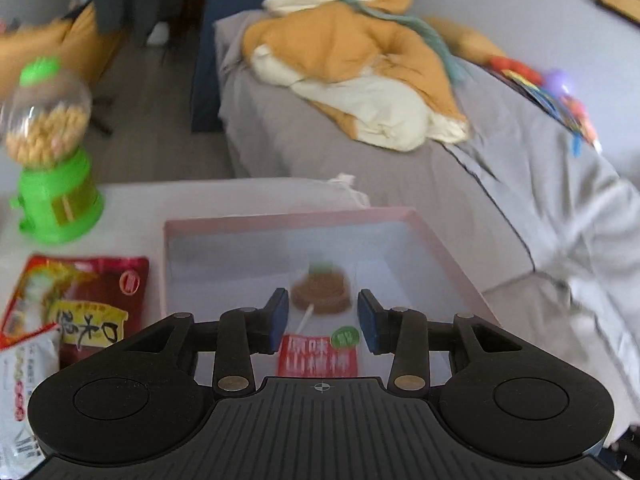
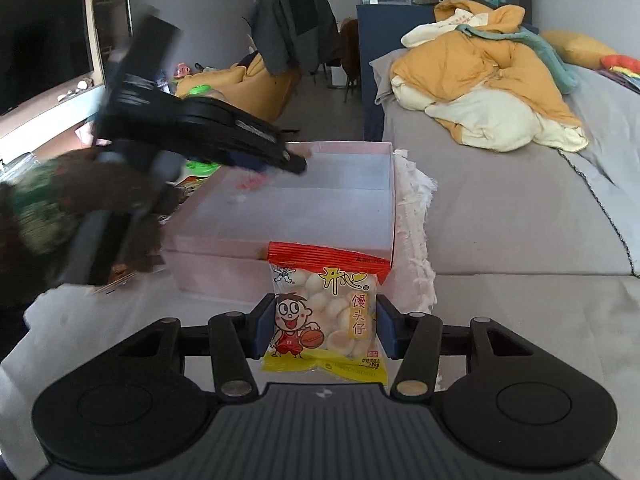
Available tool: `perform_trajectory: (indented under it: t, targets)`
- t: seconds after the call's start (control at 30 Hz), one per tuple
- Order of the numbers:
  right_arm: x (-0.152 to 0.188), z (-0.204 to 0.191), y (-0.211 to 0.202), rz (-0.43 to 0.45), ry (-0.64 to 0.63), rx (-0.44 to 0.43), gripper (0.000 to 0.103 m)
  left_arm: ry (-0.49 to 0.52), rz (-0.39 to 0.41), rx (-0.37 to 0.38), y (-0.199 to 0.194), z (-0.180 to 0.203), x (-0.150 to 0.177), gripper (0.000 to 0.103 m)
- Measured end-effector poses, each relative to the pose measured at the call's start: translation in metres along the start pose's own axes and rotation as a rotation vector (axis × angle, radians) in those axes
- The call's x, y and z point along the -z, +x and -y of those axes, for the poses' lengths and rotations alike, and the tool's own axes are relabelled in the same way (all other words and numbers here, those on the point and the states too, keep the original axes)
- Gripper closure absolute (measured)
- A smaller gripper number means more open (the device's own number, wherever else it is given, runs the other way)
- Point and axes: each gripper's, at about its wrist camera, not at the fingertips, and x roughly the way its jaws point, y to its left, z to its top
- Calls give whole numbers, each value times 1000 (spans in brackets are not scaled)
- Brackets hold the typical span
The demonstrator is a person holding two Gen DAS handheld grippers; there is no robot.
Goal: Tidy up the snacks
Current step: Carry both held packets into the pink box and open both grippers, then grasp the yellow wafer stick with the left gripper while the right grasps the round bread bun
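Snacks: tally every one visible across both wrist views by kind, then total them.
Sealed bags: 3 (dark red bag, white bag, bun-snack bag in the right gripper)
Wrapped hawthorn lollipop in the pink box: 1
Green candy dispenser: 1
Total: 5

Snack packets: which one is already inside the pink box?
The clear-wrapped hawthorn lollipop, with its brown disc on a white stick, lies in the pink box. The dark red bag lies outside on the table, and the right gripper holds the bun packet.
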Motion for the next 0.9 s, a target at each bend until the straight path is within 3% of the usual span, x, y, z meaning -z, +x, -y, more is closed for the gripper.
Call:
perform_trajectory:
  t: [0.27,0.33,0.47,0.6,0.73,0.9]
  targets:
    - [-47,-2,19,47,0,-29,52,-96,221,90,-95,-49,34,61]
    - [-70,-2,38,34,16,-23,52,-81,256,33,-118,-60,44,61]
    - [-106,-8,90,11,-10,14,46,-68,258,-154,-158,-98,72,61]
    - [-112,-20,119,-43,-35,66,43,-160,262,-314,-191,-154,97,61]
    - [-97,-45,106,-55,-33,-14,43,-226,207,-409,-204,-199,116,61]
    - [-81,-101,79,-65,-123,-159,34,-177,138,-454,-199,-210,137,61]
